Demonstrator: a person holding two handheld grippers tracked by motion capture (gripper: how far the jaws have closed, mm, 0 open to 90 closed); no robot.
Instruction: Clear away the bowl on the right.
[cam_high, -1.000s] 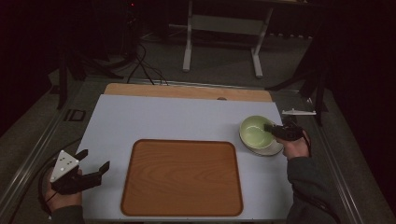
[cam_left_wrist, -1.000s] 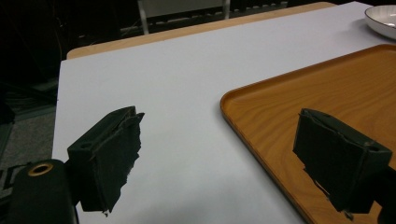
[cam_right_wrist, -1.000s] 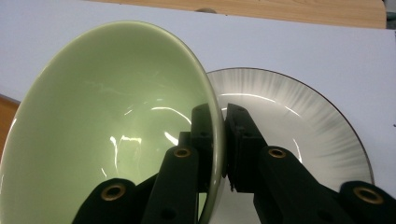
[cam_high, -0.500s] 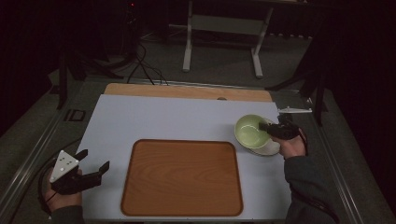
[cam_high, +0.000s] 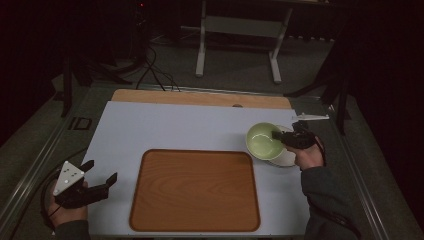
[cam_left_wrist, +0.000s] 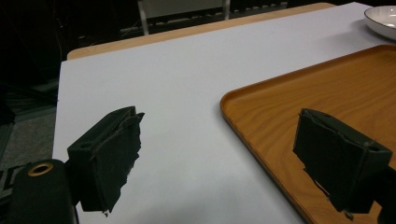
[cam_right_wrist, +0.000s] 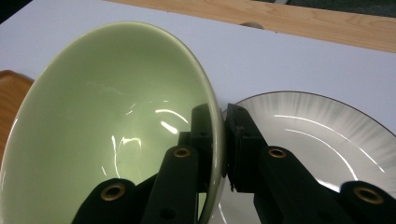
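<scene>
A pale green bowl (cam_high: 263, 140) (cam_right_wrist: 107, 126) hangs tilted above a white plate (cam_high: 286, 158) (cam_right_wrist: 322, 135) at the table's right side. My right gripper (cam_high: 278, 136) (cam_right_wrist: 223, 144) is shut on the bowl's rim, one jaw inside the bowl and one outside. A brown wooden tray (cam_high: 195, 190) (cam_left_wrist: 322, 93) lies empty at the front middle. My left gripper (cam_high: 100, 174) (cam_left_wrist: 219, 158) rests open near the front left corner, beside the tray's left edge, with nothing between its jaws.
The white table sheet (cam_high: 165, 127) has bare room left of and behind the tray. A wooden strip (cam_high: 200, 97) runs along the far edge. Beyond the table stand a metal frame (cam_high: 237, 35) and cables (cam_high: 150, 70) on the floor.
My right gripper has lifted the green bowl off the white plate and shifted it slightly left, tilting it. The left gripper has stayed where it was.
</scene>
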